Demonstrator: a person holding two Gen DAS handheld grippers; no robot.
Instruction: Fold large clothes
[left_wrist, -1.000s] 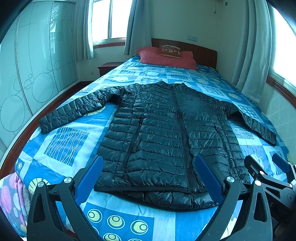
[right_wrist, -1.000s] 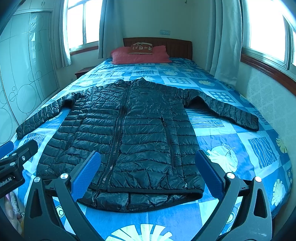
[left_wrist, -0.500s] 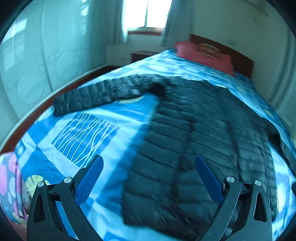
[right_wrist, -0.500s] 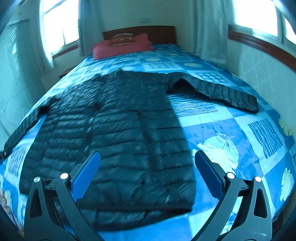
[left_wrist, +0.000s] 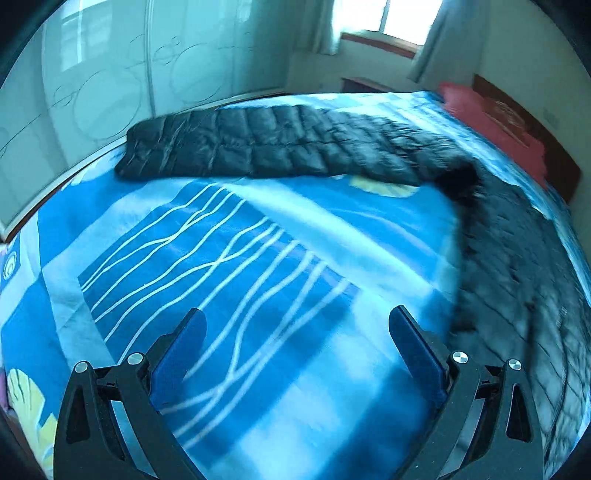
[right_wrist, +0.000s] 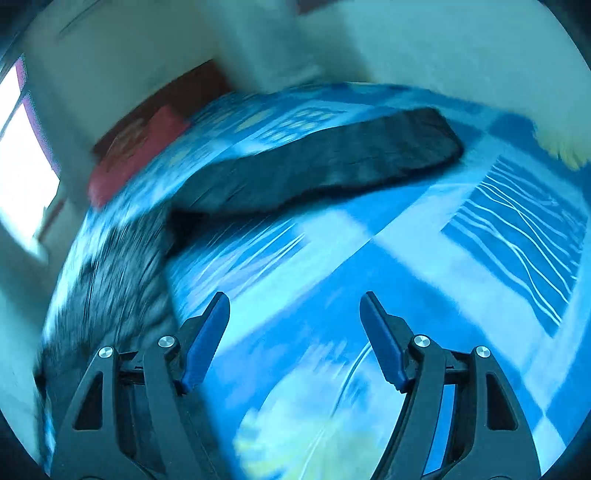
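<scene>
The black padded jacket is spread flat on the bed, its 2 sleeves stretched out to either side. A second ago both cameras were aimed along the bed at the whole jacket from its hem; now each has been swung outward and lowered toward 1 sleeve, and both pictures are blurred by the movement. From this it is judged that the sleeves are to be folded inward first, and that no fold has yet been made.

The left gripper is seen with its fingers released and spread wide over bare blue bedspread, the left sleeve lying well ahead. The fingers of the right gripper are closing, with nothing between them; the right sleeve is also still ahead.

Only the left view shows the wardrobe doors; only the right view shows the right cuff.
</scene>
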